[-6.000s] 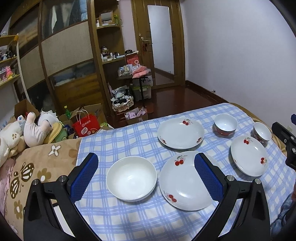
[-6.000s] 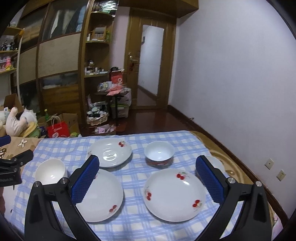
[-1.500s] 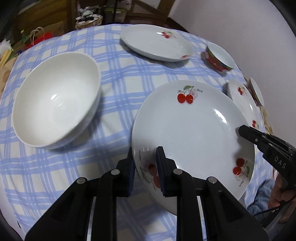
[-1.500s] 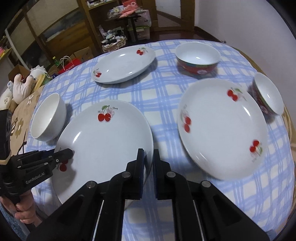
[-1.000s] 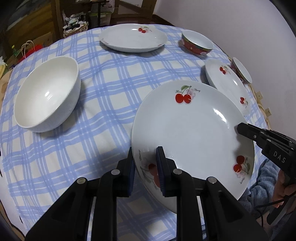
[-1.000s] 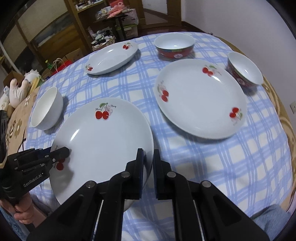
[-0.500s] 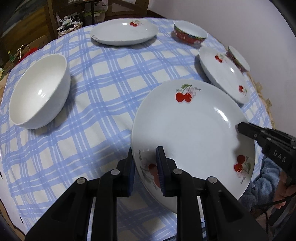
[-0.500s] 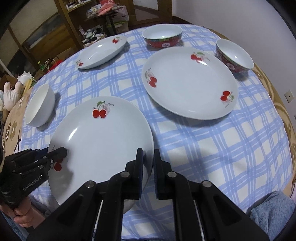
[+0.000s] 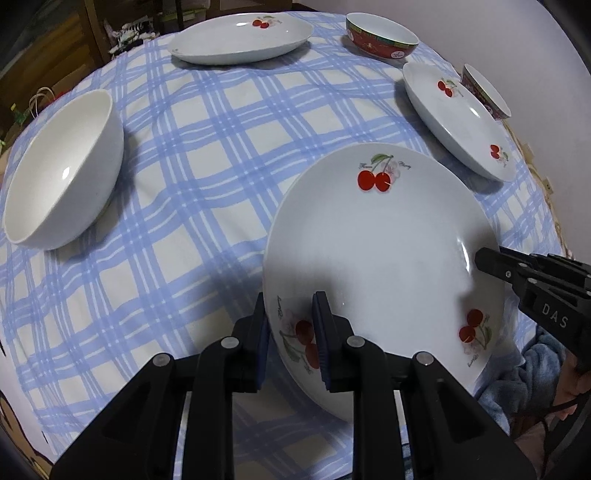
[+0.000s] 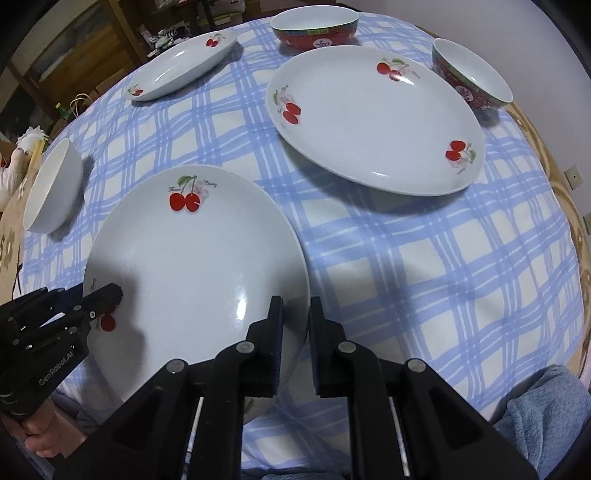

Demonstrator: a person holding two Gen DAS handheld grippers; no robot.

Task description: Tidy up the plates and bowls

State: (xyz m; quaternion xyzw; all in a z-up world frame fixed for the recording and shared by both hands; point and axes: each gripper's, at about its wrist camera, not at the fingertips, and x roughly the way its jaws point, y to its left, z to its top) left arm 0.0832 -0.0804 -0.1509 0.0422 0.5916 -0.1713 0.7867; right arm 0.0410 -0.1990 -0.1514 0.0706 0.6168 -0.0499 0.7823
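A large white plate with cherry prints (image 9: 380, 236) (image 10: 192, 266) is held off the table by both grippers. My left gripper (image 9: 290, 310) is shut on its near-left rim. My right gripper (image 10: 295, 314) is shut on its right rim, and it shows in the left wrist view (image 9: 491, 260) at the plate's right edge. A second cherry plate (image 10: 373, 118) (image 9: 458, 118) lies on the blue checked tablecloth (image 10: 406, 258) to the right. A third cherry plate (image 9: 240, 38) (image 10: 181, 68) lies at the far side.
A plain white bowl (image 9: 62, 170) (image 10: 51, 188) stands at the left. A red-sided bowl (image 9: 382, 35) (image 10: 314, 27) stands at the far edge, a smaller red-sided bowl (image 10: 472, 74) (image 9: 485, 90) at the far right. Wooden furniture and clutter lie beyond the table.
Both grippers keep hold of the plate. It has risen and shifted right toward the second cherry plate, which now looks nearer in both views.
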